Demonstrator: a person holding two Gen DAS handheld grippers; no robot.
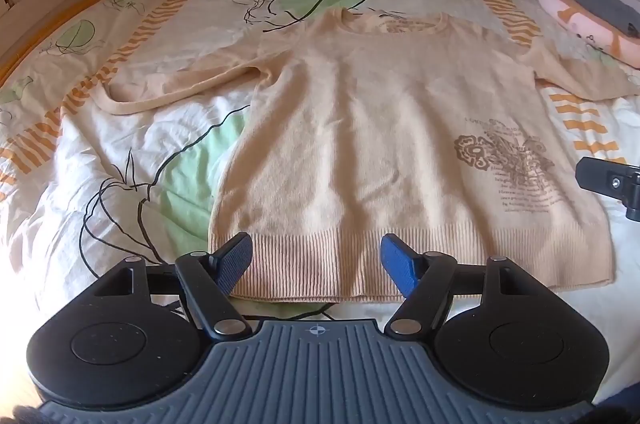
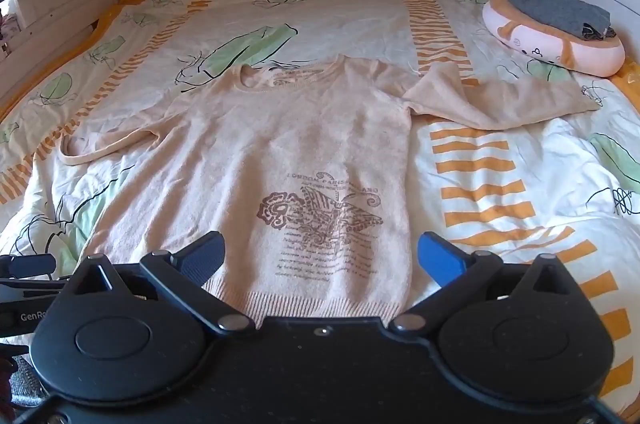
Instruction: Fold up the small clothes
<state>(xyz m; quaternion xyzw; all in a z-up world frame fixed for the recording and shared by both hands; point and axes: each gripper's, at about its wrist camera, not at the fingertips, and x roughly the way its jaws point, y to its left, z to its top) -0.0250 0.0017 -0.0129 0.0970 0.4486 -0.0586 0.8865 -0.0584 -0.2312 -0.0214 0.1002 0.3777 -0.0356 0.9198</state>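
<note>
Left wrist view puts your left gripper (image 1: 316,260) over the hem of the sweater (image 1: 384,127), which lies flat and face up on the bed (image 1: 100,159), sleeves spread. Jaws stand partly open and hold nothing. To fold well, I'd pinch the hem corner squarely. To its right, your right gripper (image 2: 320,256) spans the other hem corner, jaws fully wide, empty; match heights before lifting.
</note>
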